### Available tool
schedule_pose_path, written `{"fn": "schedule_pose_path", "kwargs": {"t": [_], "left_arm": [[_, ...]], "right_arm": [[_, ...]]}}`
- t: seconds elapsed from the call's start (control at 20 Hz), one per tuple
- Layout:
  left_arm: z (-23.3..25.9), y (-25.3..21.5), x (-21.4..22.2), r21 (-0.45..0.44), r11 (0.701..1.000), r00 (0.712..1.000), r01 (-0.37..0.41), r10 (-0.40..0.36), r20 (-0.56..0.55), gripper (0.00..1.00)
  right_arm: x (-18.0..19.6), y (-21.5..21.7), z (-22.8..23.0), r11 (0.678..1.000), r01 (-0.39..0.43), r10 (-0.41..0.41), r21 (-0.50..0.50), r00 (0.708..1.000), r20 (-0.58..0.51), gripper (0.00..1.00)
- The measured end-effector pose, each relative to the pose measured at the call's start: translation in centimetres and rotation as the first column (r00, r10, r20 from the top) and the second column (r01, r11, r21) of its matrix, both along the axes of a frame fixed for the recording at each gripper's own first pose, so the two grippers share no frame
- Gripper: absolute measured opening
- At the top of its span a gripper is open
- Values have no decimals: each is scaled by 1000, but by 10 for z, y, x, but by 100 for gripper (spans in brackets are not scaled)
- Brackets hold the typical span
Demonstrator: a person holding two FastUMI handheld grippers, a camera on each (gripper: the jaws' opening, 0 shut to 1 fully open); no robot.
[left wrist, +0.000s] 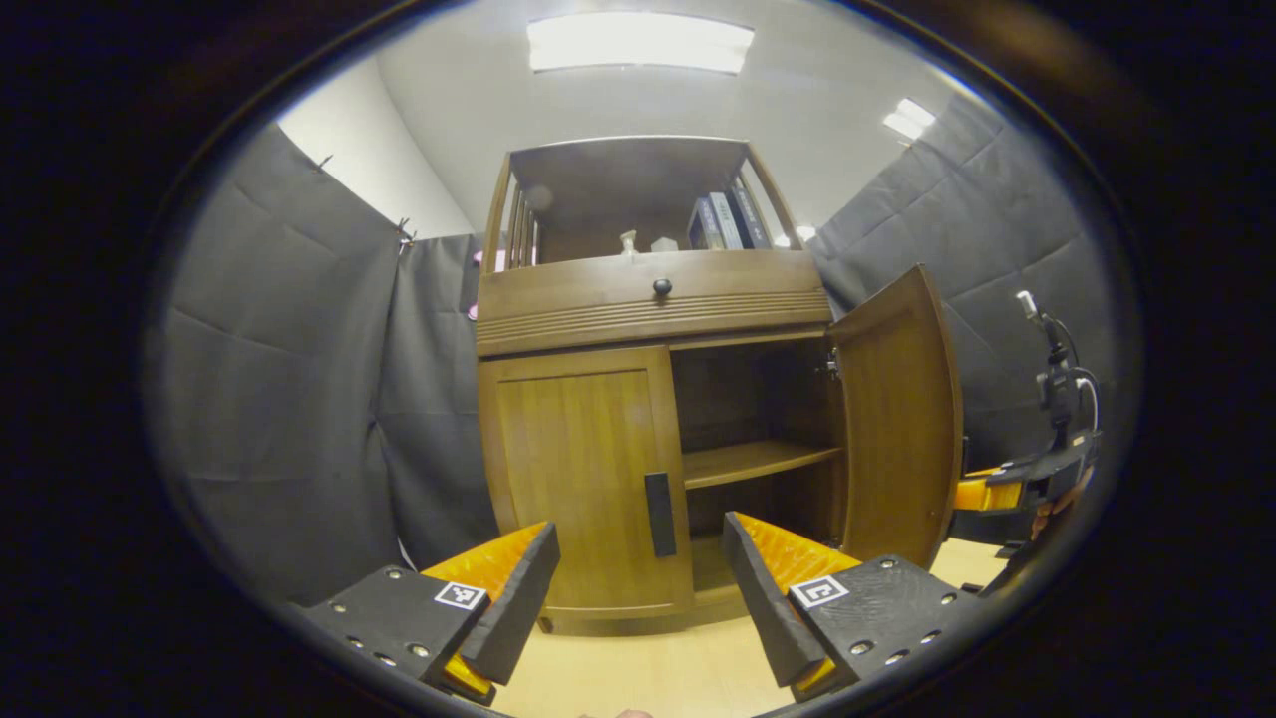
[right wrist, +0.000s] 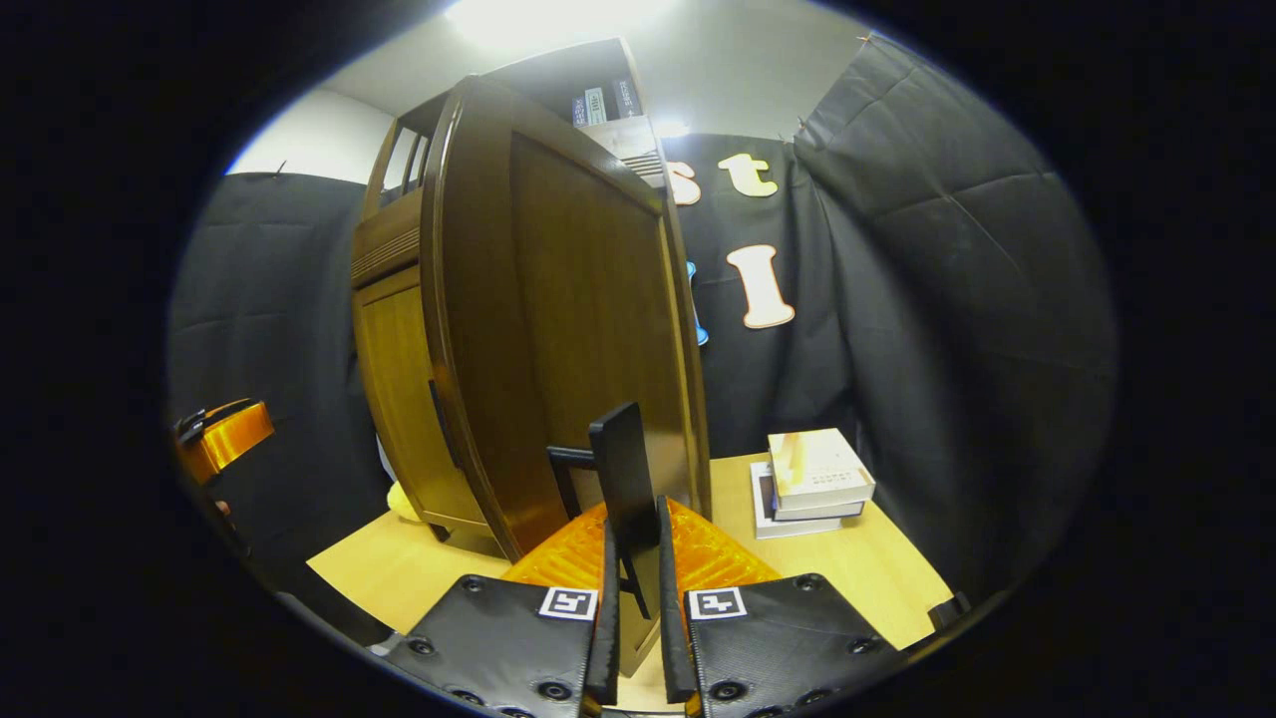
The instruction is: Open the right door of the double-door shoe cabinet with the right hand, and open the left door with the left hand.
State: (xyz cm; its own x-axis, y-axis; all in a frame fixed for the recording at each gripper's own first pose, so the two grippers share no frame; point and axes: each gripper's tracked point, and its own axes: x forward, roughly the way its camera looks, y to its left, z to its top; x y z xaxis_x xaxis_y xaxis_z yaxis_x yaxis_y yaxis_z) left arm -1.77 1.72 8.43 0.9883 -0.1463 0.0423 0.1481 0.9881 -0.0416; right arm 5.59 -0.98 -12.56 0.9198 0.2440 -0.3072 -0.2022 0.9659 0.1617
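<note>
Right gripper view: right hand-held gripper (right wrist: 634, 598) is clamped on the right door (right wrist: 588, 329) handle (right wrist: 623, 479). Left hand-held gripper (left wrist: 638, 588), spread apart, may miss the left door (left wrist: 583, 469) handle (left wrist: 659, 514) at 12 o'clock.

Left gripper view: the left gripper (left wrist: 638, 578) is cut off at the lower edge, so only its forward parts show. At the right edge the right gripper (left wrist: 997, 489) is half hidden behind the open right door (left wrist: 897, 419); its fingertips cannot be seen. The small items (left wrist: 643, 242) on the upper shelf, at centre top, are too small to identify. The cabinet's lower compartment (left wrist: 713, 563) is partly masked by the near finger.

Right gripper view: the right door (right wrist: 588, 329) hides most of the cabinet interior. The left gripper (right wrist: 224, 434), at the left edge, is cut off. The stacked books (right wrist: 812, 479), right of centre, carry cover print too small to read.
</note>
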Motion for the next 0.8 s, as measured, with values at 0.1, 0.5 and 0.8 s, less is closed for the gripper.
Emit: {"fn": "schedule_pose_path", "kwargs": {"t": [0.1,0.5,0.8], "left_arm": [[0,-2,4,4,1000,1000,2,-2,4,95],[1,-22,34,7,999,999,38,-38,0,95],[-12,-37,70,7,997,997,73,-73,-22,94]], "right_arm": [[3,-15,-1,999,35,-35,-18,999,-1,19],[-6,-55,1,990,127,-128,-57,992,-11,3],[-31,-81,24,974,206,-204,-91,979,25,16]]}}
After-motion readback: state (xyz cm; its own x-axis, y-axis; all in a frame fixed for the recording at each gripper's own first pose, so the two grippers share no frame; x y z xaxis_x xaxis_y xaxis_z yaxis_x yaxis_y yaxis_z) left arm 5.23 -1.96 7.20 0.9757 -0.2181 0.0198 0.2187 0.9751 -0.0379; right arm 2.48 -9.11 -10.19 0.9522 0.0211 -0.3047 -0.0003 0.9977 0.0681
